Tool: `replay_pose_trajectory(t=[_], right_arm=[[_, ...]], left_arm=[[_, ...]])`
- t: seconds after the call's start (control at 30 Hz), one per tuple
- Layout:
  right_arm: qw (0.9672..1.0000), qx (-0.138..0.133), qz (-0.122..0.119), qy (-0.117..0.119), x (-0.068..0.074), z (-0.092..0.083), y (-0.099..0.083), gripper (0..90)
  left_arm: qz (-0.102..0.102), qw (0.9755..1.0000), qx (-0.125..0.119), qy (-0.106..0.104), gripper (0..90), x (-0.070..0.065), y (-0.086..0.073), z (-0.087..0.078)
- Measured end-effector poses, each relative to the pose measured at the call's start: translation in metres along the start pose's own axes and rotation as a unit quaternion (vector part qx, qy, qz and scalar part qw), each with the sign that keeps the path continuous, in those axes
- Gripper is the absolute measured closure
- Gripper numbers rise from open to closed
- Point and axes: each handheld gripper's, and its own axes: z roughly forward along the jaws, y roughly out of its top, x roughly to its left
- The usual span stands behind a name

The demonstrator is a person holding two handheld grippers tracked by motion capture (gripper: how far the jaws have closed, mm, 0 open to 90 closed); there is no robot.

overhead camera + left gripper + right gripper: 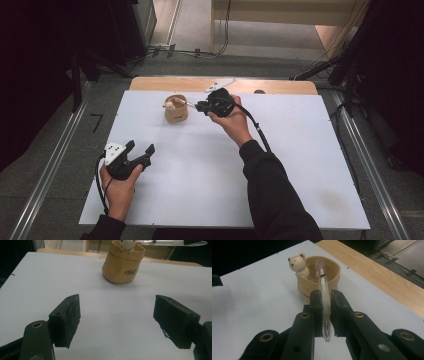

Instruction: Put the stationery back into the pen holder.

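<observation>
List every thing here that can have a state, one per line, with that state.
Pen: clamped in the right hand-held gripper, tip over the cup's open mouth.
Cup: upright on the white board, bear figure on its rim.
Right hand-held gripper: shut on the pen.
Left hand-held gripper: open, nothing between its jaws, resting low over the board.

The left tongs (pixel 141 149) rest low at the near left, held in the left hand (pixel 119 190), jaws spread wide with nothing between them. The right arm (pixel 272 190) stretches forward, and the right hand (pixel 231 120) holds the right tongs (pixel 200 106) pointing leftward, jaws clamped together.
</observation>
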Motion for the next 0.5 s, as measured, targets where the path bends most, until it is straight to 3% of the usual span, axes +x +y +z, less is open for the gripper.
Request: replay_pose_trajectory(t=[0.5], right_arm=[[1.0,-0.003,-0.001,0.001,0.0019,0.0045,0.0042,78.5]], left_arm=[[-0.001,1.0,-0.001,0.0,23.0,0.0004,0.0001,0.0]])
